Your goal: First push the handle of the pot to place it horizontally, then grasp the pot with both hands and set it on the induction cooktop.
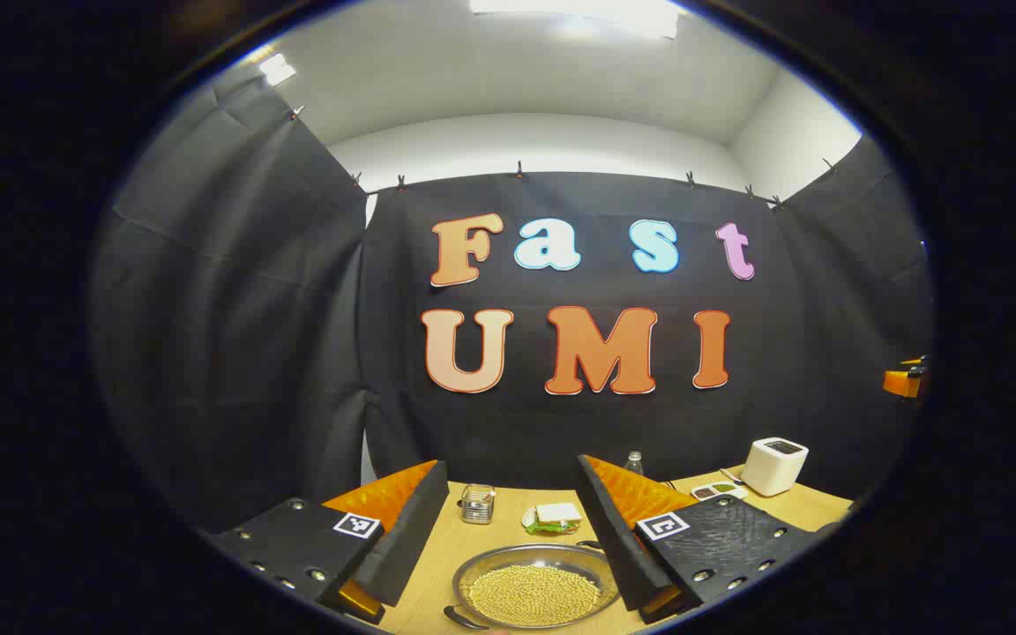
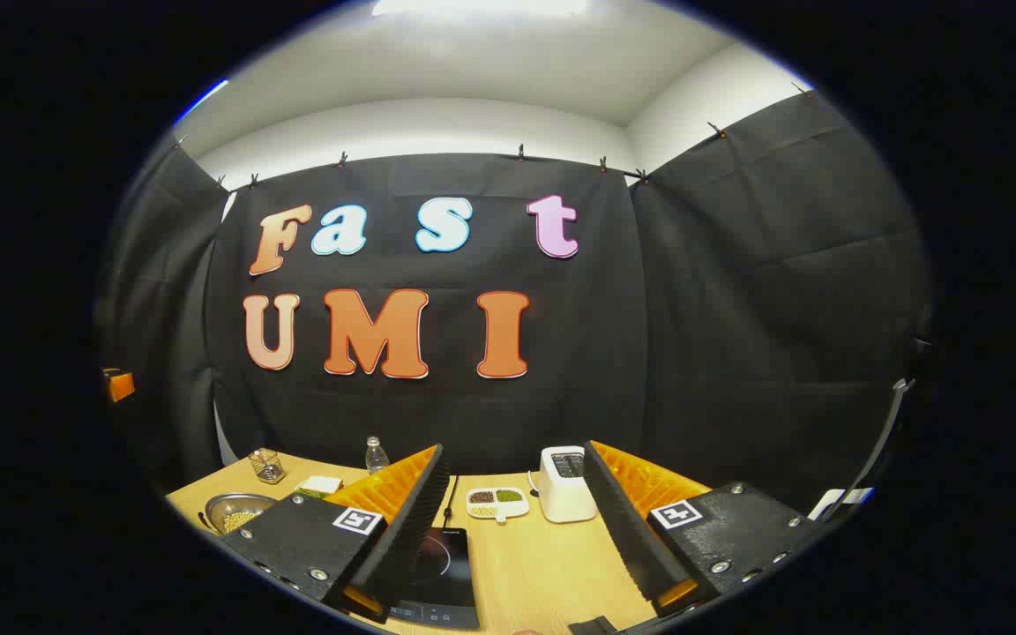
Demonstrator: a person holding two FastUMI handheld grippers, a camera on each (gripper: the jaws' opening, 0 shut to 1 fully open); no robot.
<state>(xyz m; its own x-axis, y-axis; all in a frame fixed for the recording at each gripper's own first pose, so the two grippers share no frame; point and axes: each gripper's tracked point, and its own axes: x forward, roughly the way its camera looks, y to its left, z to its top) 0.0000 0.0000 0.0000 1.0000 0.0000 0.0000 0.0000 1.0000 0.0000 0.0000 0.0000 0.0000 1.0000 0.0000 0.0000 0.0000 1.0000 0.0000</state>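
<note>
Both grippers, left [image 1: 508, 538] and right [image 2: 517, 529], jaws wide open and empty; pot [image 1: 536, 595] of beans sits left of the cooktop [image 2: 437, 569] on the table [image 2: 552, 564]; an abrupt handle push could spill beans

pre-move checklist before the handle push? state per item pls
1. Left tongs open, holding nothing: ok.
2. Right tongs open, holding nothing: ok.
3. Pot located, on the table ahead of the left tongs, filled with small pale beans: ok.
4. Pot handle already horizontal: cannot tell.
5. Induction cooktop top is bare: ok.
6. Sandwich plate apart from the pot: ok.
</note>
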